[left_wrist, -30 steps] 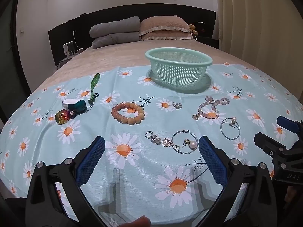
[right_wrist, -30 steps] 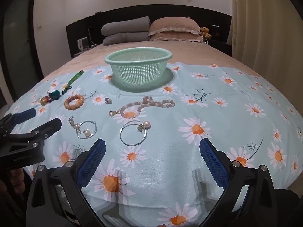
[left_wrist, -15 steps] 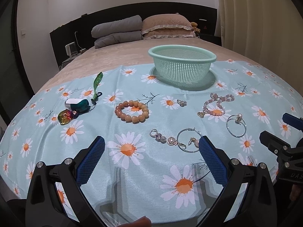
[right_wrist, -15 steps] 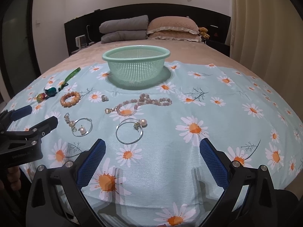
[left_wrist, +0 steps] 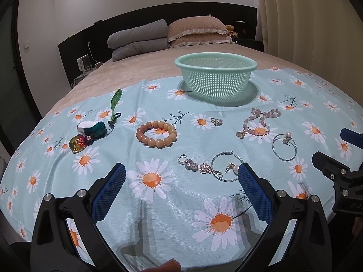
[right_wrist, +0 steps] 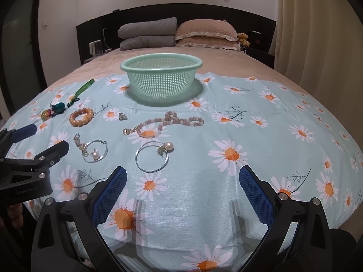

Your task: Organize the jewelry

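A green mesh basket (left_wrist: 215, 77) (right_wrist: 161, 79) stands on a daisy-print cloth (left_wrist: 158, 204) on a bed. Jewelry lies in front of it: an orange bead bracelet (left_wrist: 156, 134) (right_wrist: 81, 116), a pink bead bracelet (left_wrist: 258, 122) (right_wrist: 165, 122), a small ring (left_wrist: 216, 121), a crystal earring beside a pearl hoop (left_wrist: 224, 166) (right_wrist: 94, 153), another pearl hoop (left_wrist: 284, 146) (right_wrist: 153, 157), and a green charm with a strap (left_wrist: 90, 131). My left gripper (left_wrist: 181, 190) is open and empty, near the left hoop. My right gripper (right_wrist: 182, 190) is open and empty, near the other hoop.
Grey and tan pillows (left_wrist: 168, 36) lie at the dark headboard. A curtain (left_wrist: 317, 22) hangs at the right. The bed's front edge is just below both grippers. The right gripper shows at the right edge of the left wrist view (left_wrist: 335, 165).
Both grippers have drawn back and risen slightly, so the jewelry sits a little farther off. Nothing on the cloth has moved. Both stay open.
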{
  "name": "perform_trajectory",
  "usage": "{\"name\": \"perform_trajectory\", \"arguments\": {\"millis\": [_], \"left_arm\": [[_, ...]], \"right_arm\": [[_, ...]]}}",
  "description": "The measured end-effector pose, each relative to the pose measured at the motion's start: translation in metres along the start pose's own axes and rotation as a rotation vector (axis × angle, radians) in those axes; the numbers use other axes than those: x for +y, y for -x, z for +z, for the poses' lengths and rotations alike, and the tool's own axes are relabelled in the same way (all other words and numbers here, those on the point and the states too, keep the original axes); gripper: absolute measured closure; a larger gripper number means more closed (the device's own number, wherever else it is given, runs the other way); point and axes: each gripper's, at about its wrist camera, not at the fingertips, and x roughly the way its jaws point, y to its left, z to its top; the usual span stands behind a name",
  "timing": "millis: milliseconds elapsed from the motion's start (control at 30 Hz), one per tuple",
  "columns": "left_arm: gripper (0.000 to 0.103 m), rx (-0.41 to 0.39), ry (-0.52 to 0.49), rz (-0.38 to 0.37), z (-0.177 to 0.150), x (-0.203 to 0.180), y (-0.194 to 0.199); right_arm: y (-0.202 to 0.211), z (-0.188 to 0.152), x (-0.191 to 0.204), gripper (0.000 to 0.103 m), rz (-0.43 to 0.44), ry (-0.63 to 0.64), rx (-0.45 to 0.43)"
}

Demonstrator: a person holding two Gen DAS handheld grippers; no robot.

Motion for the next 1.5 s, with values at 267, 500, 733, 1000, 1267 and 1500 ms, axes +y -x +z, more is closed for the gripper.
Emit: {"name": "perform_trajectory", "arguments": {"millis": [267,500,733,1000,1267,1500], "left_arm": [[0.006,0.023,0.020,0.009,-0.001,0.005,-0.006],[0.006,0.033,0.046,0.004,-0.001,0.012,-0.008],[0.006,0.052,0.071,-0.009,-0.003,0.021,-0.014],[0.006,0.056,0.062,-0.089,-0.001,0.029,-0.024],[0.006,0.077,0.075,-0.143,0.019,0.054,-0.052],[0.006,0.139,0.047,-0.161,0.041,0.058,-0.092]], "right_arm": [[0.001,0.000,0.002,0.008,0.000,0.011,-0.001],[0.001,0.000,0.001,0.008,-0.005,0.002,0.001],[-0.004,0.000,-0.001,0.008,0.006,0.002,0.010],[-0.021,0.001,0.005,0.008,0.058,0.073,0.038],[-0.047,0.004,0.013,0.008,0.125,0.124,0.050],[-0.068,0.011,0.022,0.008,0.146,0.130,0.063]]}}
